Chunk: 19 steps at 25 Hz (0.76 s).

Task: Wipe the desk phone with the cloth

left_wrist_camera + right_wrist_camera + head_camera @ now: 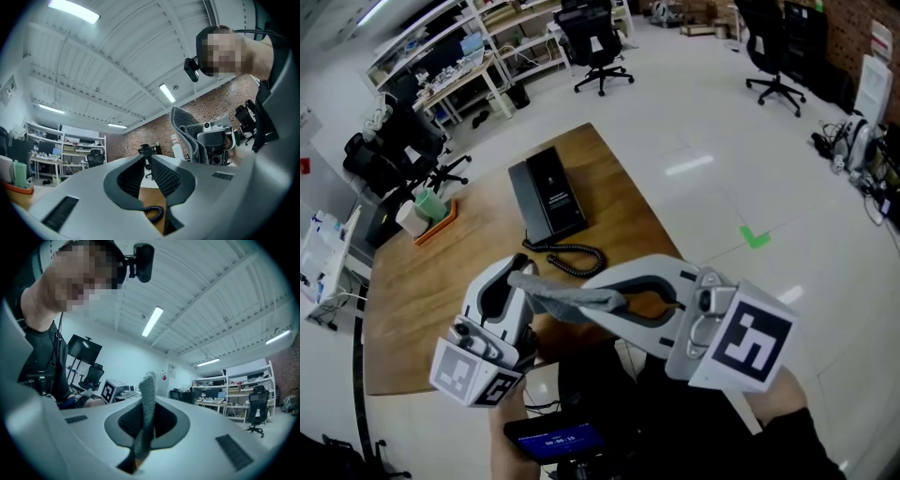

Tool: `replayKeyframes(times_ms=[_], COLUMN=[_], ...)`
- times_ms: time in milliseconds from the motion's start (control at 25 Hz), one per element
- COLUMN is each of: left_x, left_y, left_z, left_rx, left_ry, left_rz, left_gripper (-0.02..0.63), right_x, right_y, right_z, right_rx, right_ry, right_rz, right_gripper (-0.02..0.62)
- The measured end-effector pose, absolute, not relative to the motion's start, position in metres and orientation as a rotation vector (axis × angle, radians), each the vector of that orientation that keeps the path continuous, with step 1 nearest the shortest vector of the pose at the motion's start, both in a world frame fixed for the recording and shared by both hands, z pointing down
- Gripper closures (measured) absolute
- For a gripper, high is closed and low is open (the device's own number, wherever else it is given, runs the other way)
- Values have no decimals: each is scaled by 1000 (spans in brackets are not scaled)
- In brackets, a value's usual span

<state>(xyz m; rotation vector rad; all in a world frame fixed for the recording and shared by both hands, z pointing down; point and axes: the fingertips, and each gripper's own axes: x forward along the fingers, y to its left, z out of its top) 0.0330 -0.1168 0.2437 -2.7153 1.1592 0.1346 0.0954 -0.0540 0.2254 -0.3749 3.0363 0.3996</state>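
Ahead, desk phone (pixel 546 197), coiled cord (pixel 573 257), cloth (pixel 565 298) pinched in right tool (pixel 605 298)

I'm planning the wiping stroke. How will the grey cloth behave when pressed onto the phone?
Probably floppy: the cloth droops and folds where it leaves the right gripper. Its knitted-looking surface should grip rather than slide. It seems light, so it may bunch under a push.
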Motion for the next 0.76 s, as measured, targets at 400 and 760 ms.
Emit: replayKeyframes(times_ms=[400,760], left_x=[39,40], left_y=[-116,-117], left_z=[236,238], left_rx=[-2688,-2699], left_ry=[1149,1144], left_rz=[141,136], left_gripper=[572,572], right_x=[94,93], right_y=[-53,-54], right_z=[230,233], right_rx=[-373,-371], right_ry=[3057,3069], right_rz=[437,456], right_gripper=[572,572])
